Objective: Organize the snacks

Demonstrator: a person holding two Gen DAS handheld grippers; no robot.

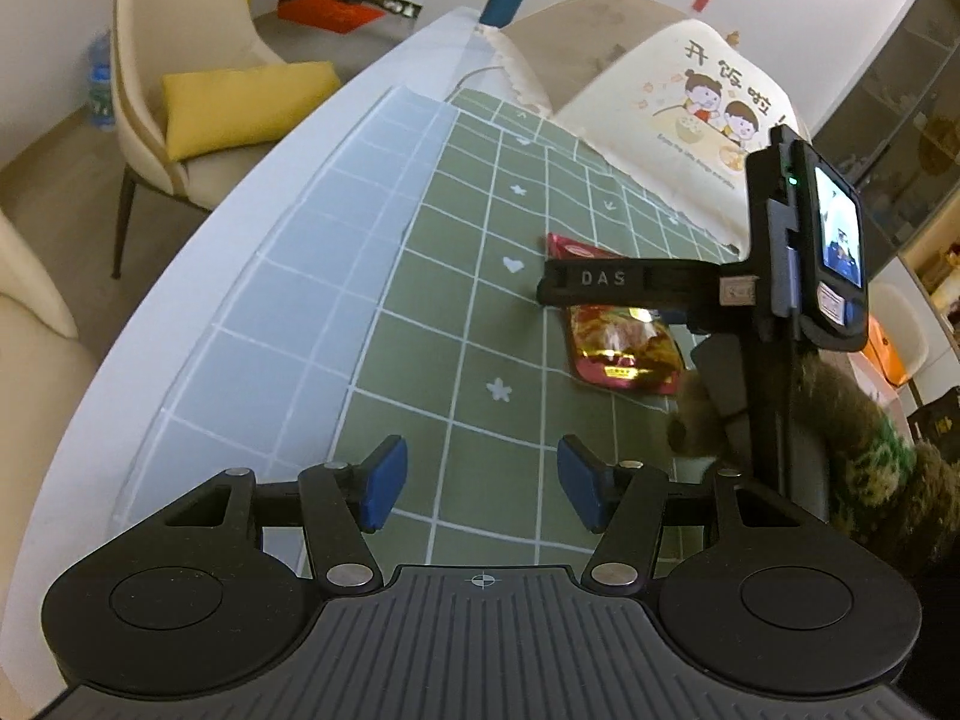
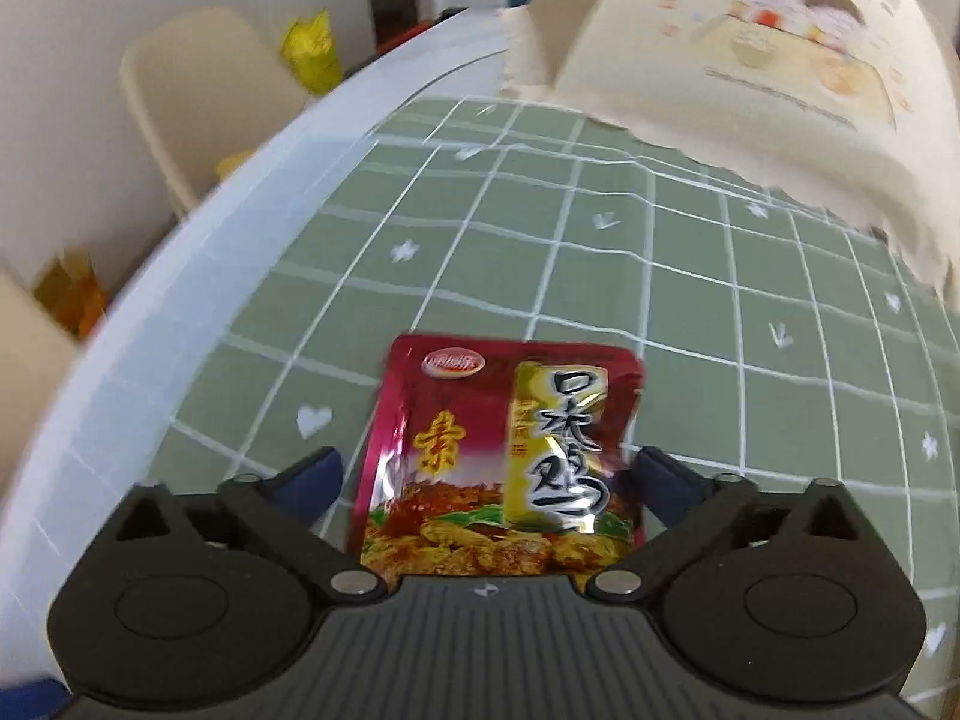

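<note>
Only one snack shows: a single glossy red and gold foil snack packet (image 2: 501,462), lying flat on the desk's sage-green plastic cloth with a white grid and small hearts and stars (image 2: 690,276). Two claws are in view. The right claw (image 2: 487,480) has its blue-padded fingers (image 2: 312,480) spread wide with the packet's near end between them, the pads clear of its edges on both sides; whether its far side rests on the packet cannot be told. From the left wrist view the same packet (image 1: 618,348) lies partly under the right claw's black arm (image 1: 630,285), held by a hand in a fuzzy brown and green sleeve (image 1: 870,468). The left claw (image 1: 477,492) hovers over bare cloth (image 1: 456,312) nearer than the packet and to its left, fingers (image 1: 384,489) half spread, gripping nothing.

Beyond the packet a cream fabric cover printed with two cartoon children (image 1: 678,120) rises from the desk. Left of the packet the cloth ends at the desk's pale rounded rim (image 1: 198,312); past that stand a beige chair (image 1: 174,90) with one yellow cushion (image 1: 246,105) and a red mat (image 1: 330,12) on the floor.
</note>
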